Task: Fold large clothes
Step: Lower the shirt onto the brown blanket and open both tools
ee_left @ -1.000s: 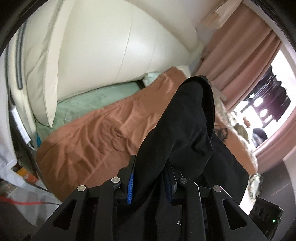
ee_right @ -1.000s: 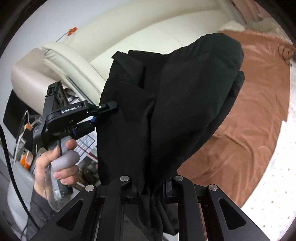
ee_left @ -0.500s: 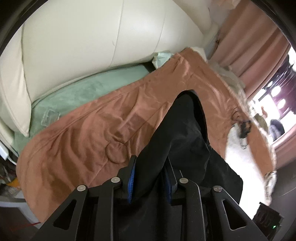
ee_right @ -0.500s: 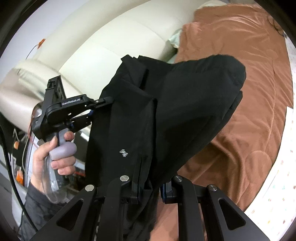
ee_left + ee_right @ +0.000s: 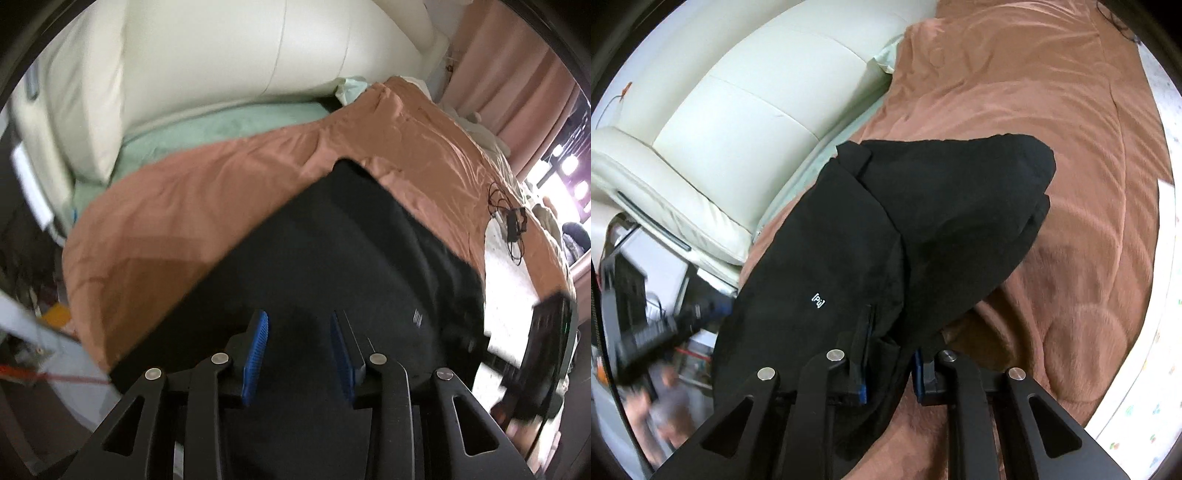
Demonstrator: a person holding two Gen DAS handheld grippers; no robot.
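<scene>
A large black garment (image 5: 923, 229) with a small white logo lies folded over on the brown blanket (image 5: 1052, 110) of the bed. It also fills the lower middle of the left wrist view (image 5: 332, 266). My left gripper (image 5: 299, 328) is open, its blue pads (image 5: 256, 350) apart just above the cloth, holding nothing. My right gripper (image 5: 890, 354) is shut on the garment's near edge, with cloth bunched between its fingers. The left gripper shows blurred at the left of the right wrist view (image 5: 657, 332).
A cream padded headboard (image 5: 221, 55) and a pale green sheet (image 5: 221, 122) lie beyond the blanket. Pink curtains (image 5: 509, 74) hang at the right. A black cable and small device (image 5: 513, 221) lie on the blanket. A white patterned sheet (image 5: 1145, 332) edges the bed.
The garment has come down from the air onto the blanket. My left gripper has opened and let go of it. My right gripper still holds its edge.
</scene>
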